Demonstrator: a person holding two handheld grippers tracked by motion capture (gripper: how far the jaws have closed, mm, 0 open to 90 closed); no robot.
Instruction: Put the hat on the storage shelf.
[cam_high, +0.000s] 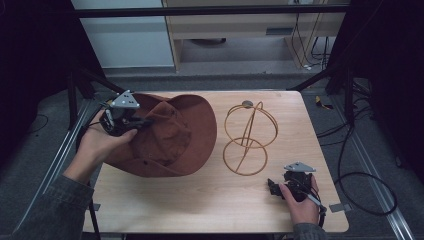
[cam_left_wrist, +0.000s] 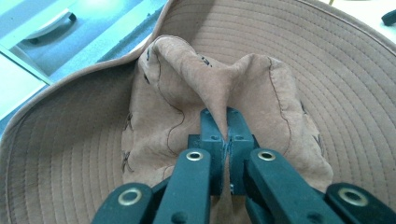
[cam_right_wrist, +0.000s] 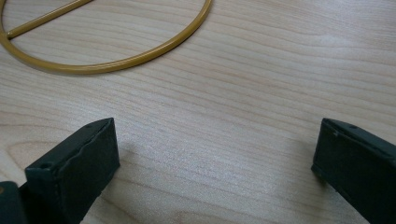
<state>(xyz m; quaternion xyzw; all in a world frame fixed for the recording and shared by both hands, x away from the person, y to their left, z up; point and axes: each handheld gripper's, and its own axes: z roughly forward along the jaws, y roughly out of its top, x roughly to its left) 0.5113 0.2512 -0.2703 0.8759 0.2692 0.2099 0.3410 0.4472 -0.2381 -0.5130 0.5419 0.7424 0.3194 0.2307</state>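
1. left gripper (cam_left_wrist: 227, 128), lower centre of the left gripper view: jaws pressed together on a pinched fold of the hat's crown; the fabric rises from between the tips in a ridge.
2. same gripper in the high view (cam_high: 131, 121), left of centre, grey three-cornered plate on top, held by the left hand (cam_high: 98, 146); its jaws point toward frame right, into the crown.
3. hat (cam_high: 172, 135): brown, wide-brimmed, soft suede-like cloth; crown crumpled and dented. it sits on the left half of the table, its left edge hanging past the table edge near the hand. the left gripper view shows rows of concentric stitching on the brim (cam_left_wrist: 355, 84) and a curled brim edge at upper left of the frame.
4. right gripper (cam_right_wrist: 215, 163): jaws wide apart, one at lower left and one at lower right of the right gripper view, bare wood between them, nothing held.
5. in the high view the right gripper (cam_high: 276, 187) is at lower right, in the right hand (cam_high: 302, 205), low over the table near its front edge; cannot tell if it touches the wood.
6. wire stand (cam_high: 248, 139): gold-coloured, a ring base flat on the table with hoops rising above it, centre-right of the high view, just beside the hat brim, apart from it. an arc of its base ring (cam_right_wrist: 116, 63) crosses the upper left of the right gripper view.
7. table (cam_high: 210, 200): light wood grain, on a dark frame; grey floor and black cables around.
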